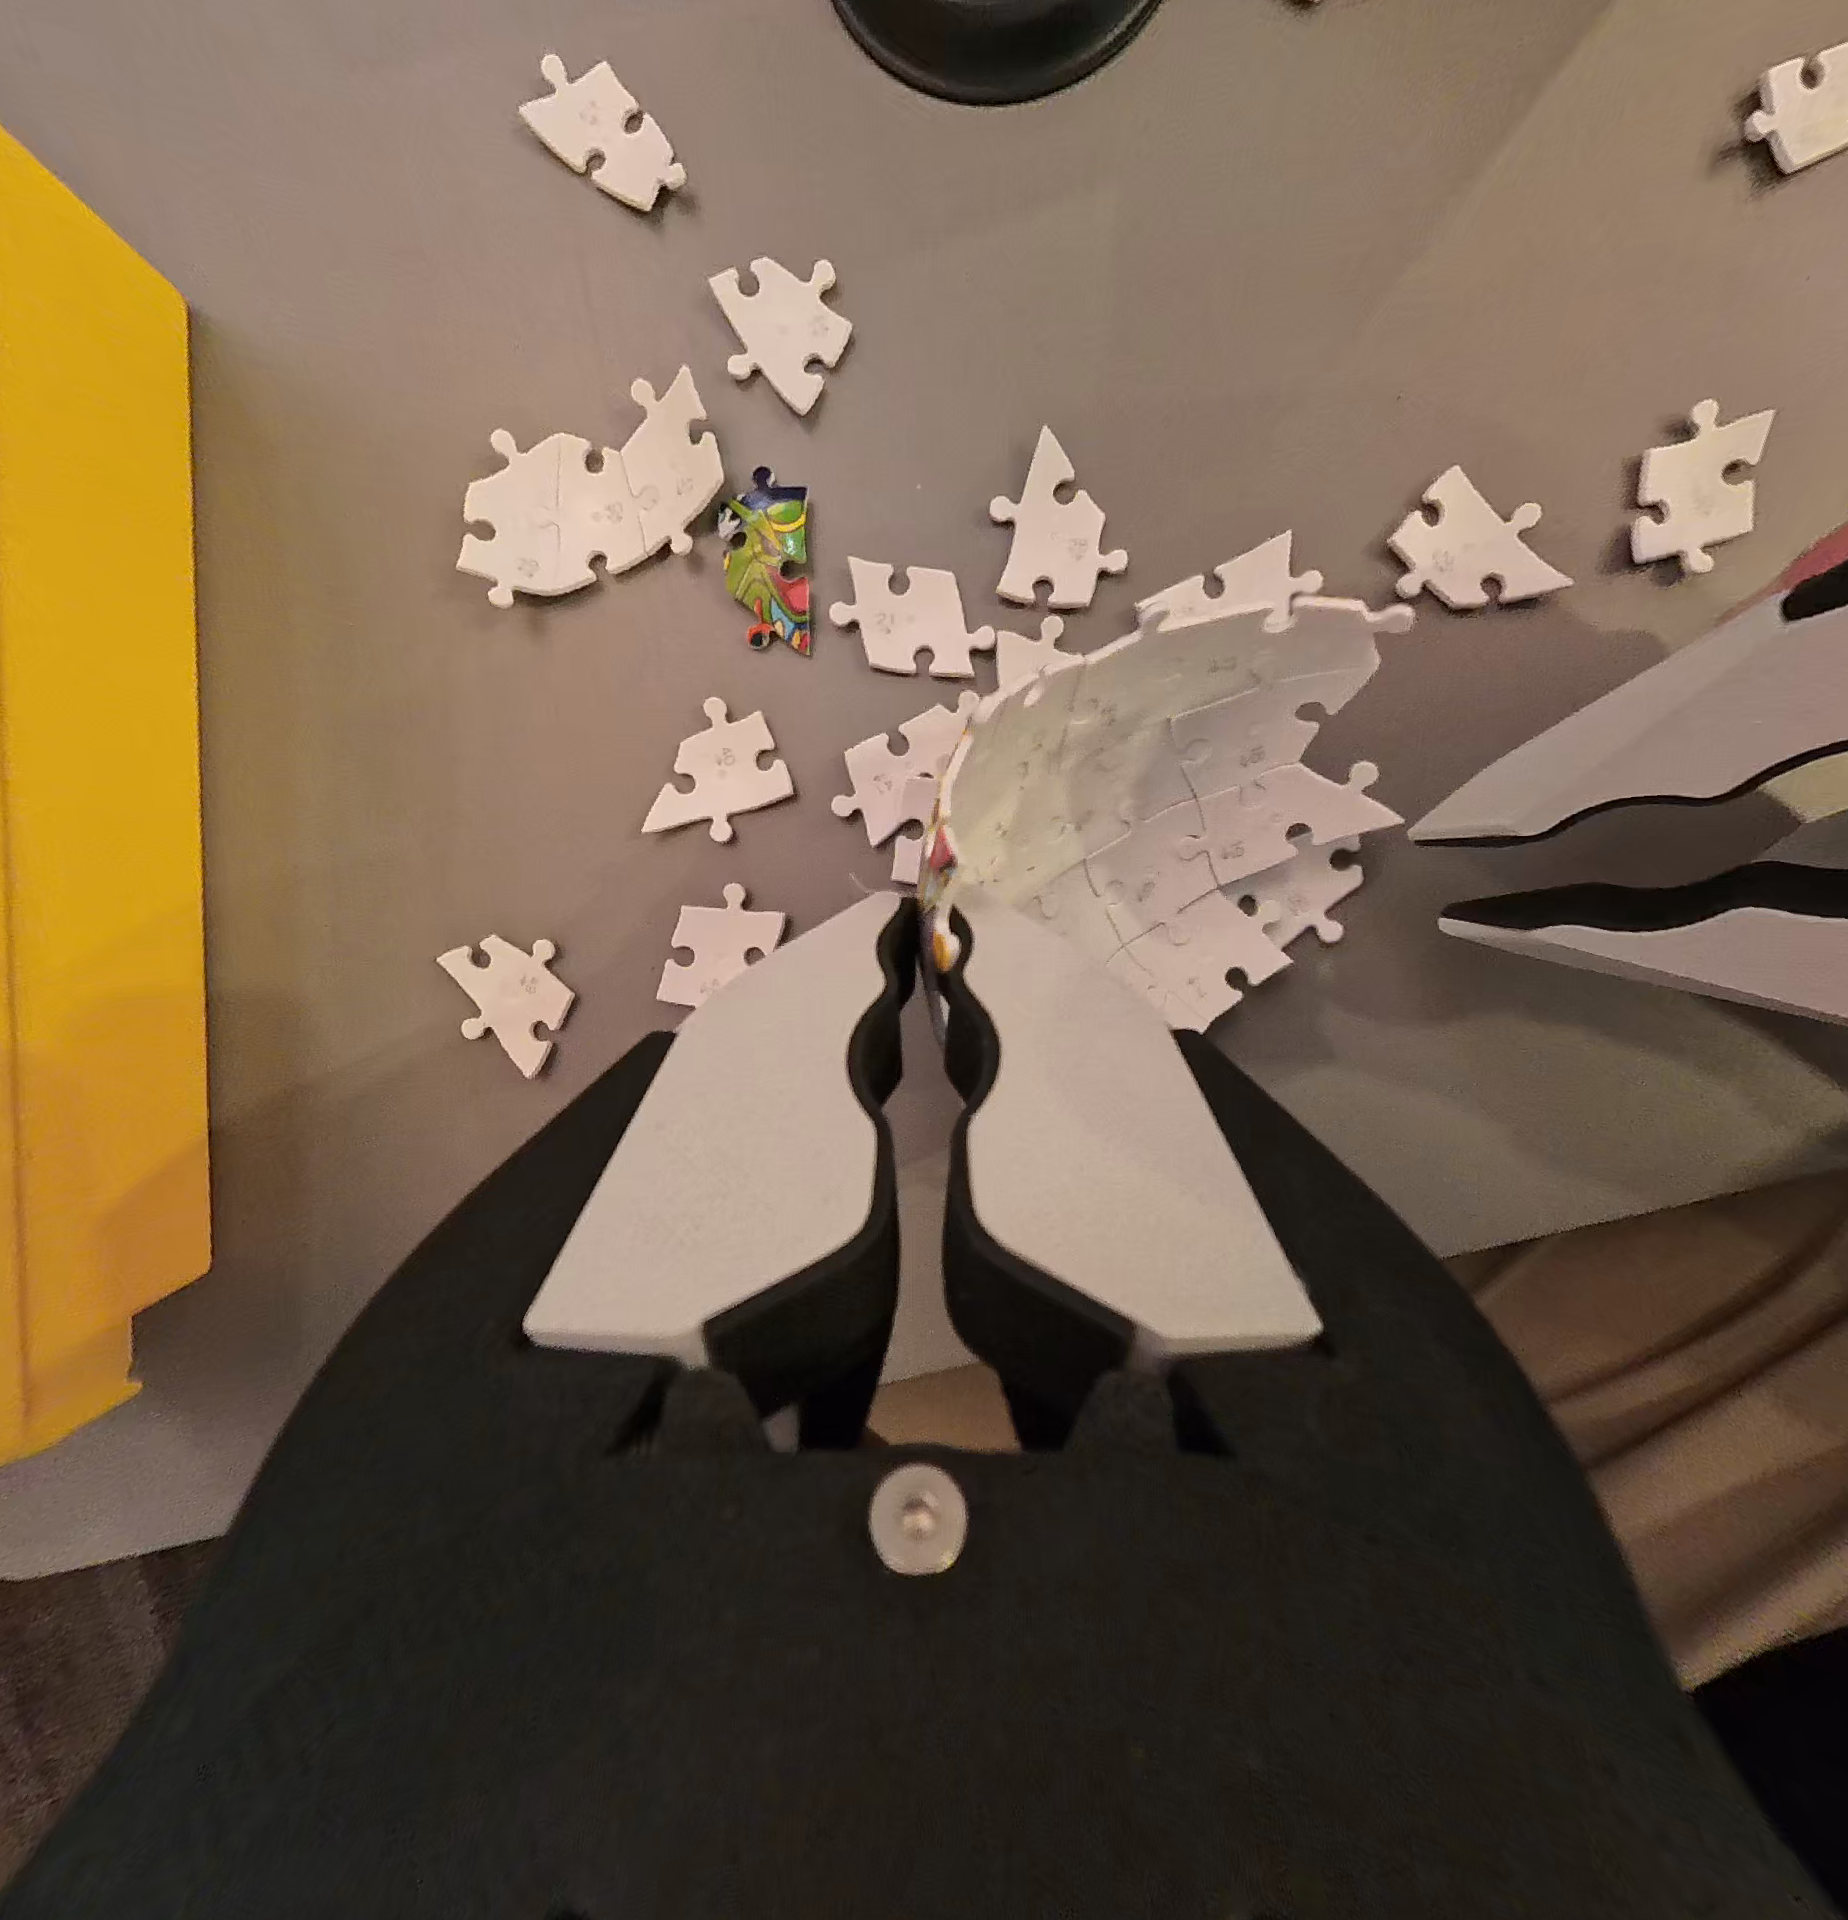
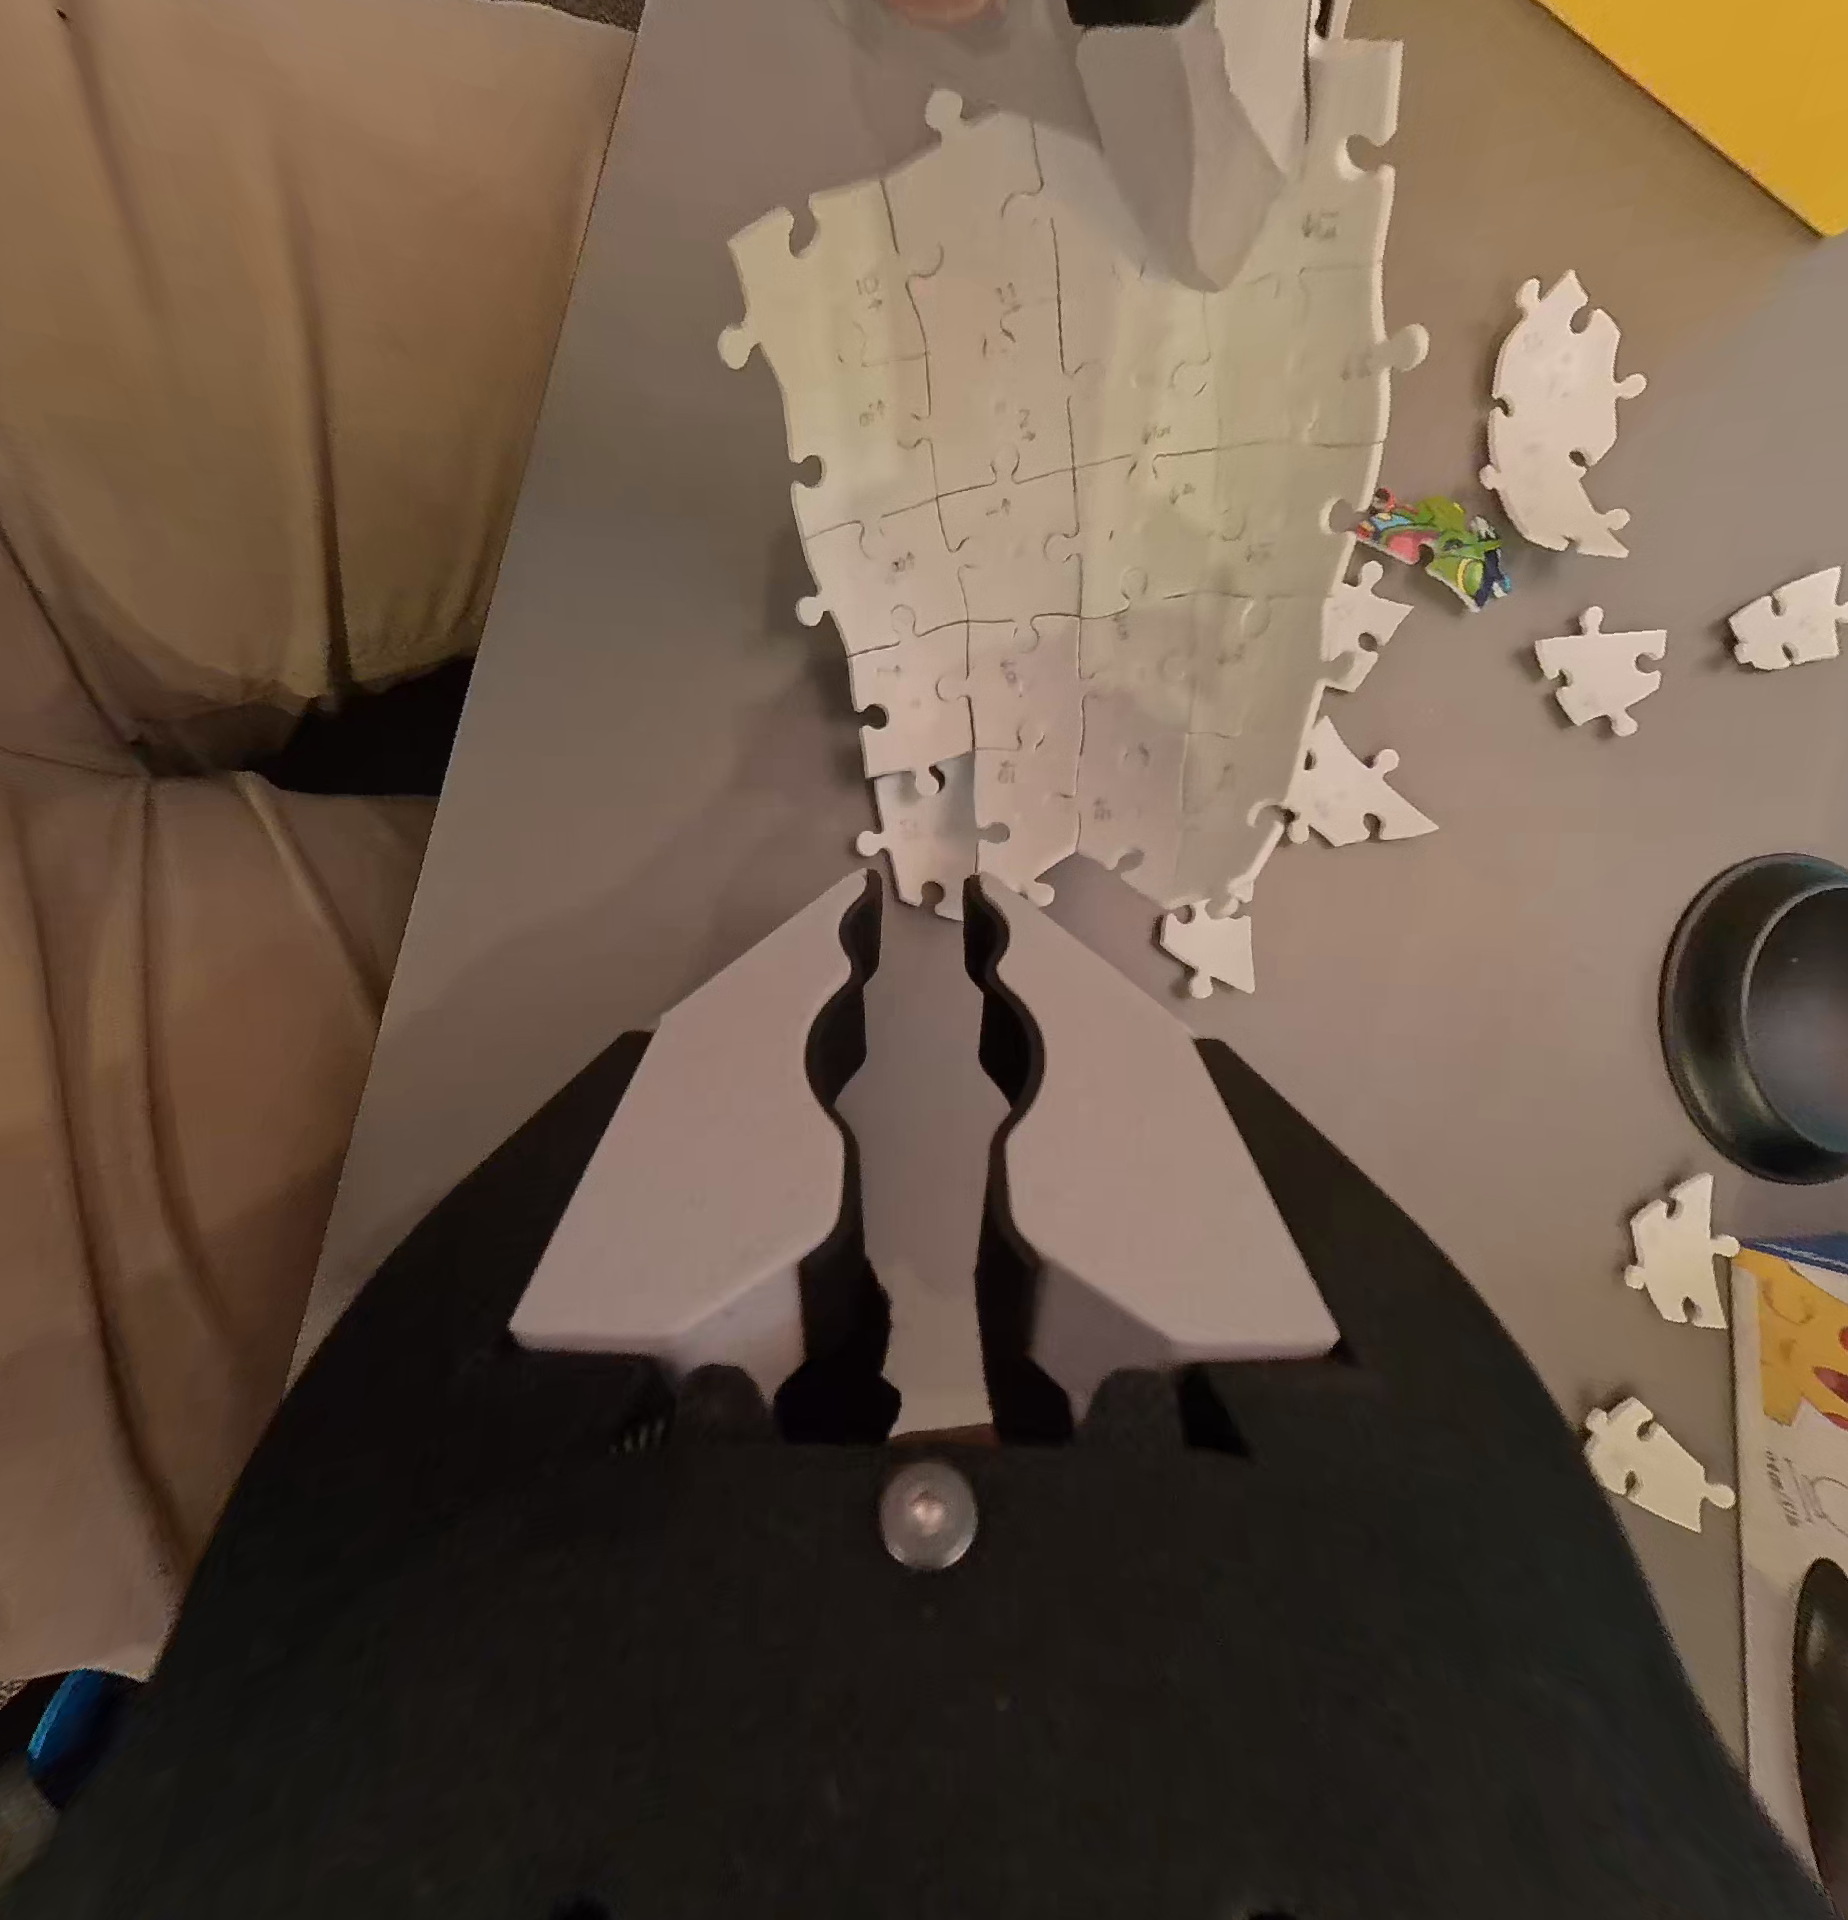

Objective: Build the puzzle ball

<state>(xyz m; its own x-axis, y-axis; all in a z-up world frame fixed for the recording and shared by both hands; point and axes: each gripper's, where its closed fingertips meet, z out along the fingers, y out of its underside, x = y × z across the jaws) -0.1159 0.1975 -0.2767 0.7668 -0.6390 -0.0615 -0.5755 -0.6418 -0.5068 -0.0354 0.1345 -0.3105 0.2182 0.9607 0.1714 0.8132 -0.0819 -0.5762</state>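
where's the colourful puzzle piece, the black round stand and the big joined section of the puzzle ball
colourful puzzle piece (image 1: 772,561): left wrist view, middle of its printed face.
black round stand (image 2: 1720,1023): right wrist view, its dark outer rim.
joined section (image 2: 1086,499): right wrist view, centre of its white underside.

Hanging above the grey table (image 1: 1211,312): curved shell of joined puzzle pieces (image 2: 1086,499), white backs showing. Lying scattered on that table: loose white pieces (image 1: 785,332), a joined white strip (image 1: 587,509), 1 colourful piece (image 1: 774,561) face up.
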